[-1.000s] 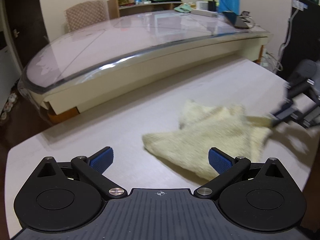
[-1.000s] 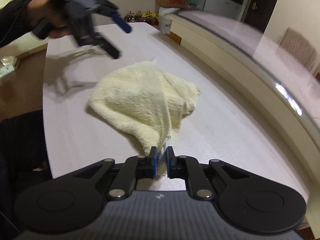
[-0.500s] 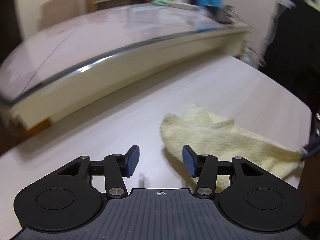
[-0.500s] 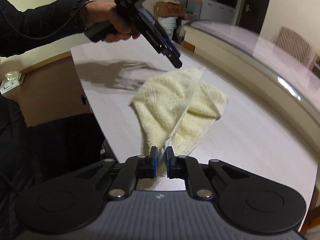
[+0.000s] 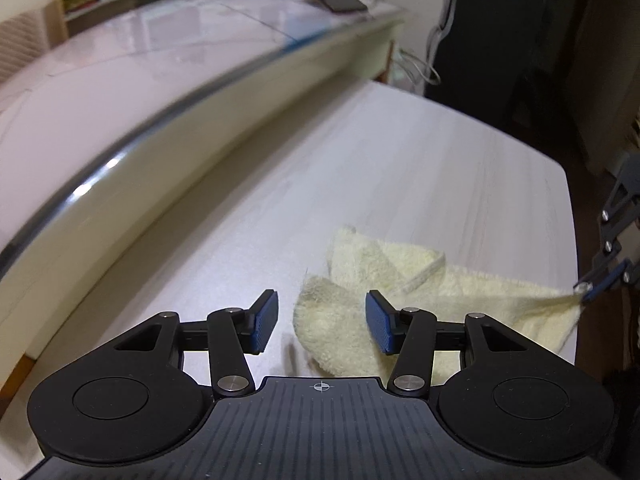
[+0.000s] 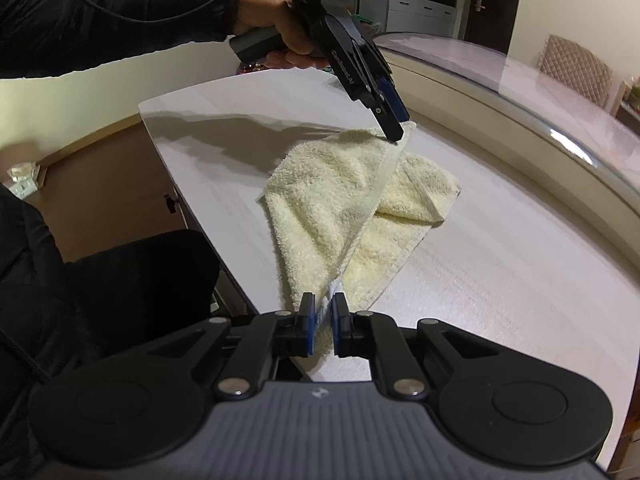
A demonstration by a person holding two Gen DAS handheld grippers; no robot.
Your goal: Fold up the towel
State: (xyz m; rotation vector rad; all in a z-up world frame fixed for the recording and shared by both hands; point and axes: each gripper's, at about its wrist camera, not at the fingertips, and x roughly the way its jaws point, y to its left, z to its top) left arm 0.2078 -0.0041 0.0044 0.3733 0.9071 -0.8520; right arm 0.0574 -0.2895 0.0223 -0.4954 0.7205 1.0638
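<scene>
A: Why is the towel [image 6: 340, 196] held the way it is?

B: One corner is pinched between the closed jaws of the right gripper [image 6: 323, 316] and lifted off the table [image 6: 500, 248], so a hemmed edge is drawn taut from that corner up to the far corner. The rest of the towel is left lying crumpled on the table ahead of the right gripper, partly doubled over itself. It is judged that the edge is being stretched so the cloth can be laid flat before a fold is made.

A: And the left gripper [image 5: 322, 324]?

B: It is brought down at the far corner with its jaws apart. In its own view a towel corner is seen between the blue pads [image 5: 378, 326], but nothing is clamped there.

A: What is hard to make out?

B: Whether the left fingertips are touching the cloth cannot be told; in the right view they are seen right at the far corner. The towel's underside layers are hidden by the top fold. In the left view the right gripper [image 5: 600, 284] is cut off at the frame edge, and the background is blurred
</scene>
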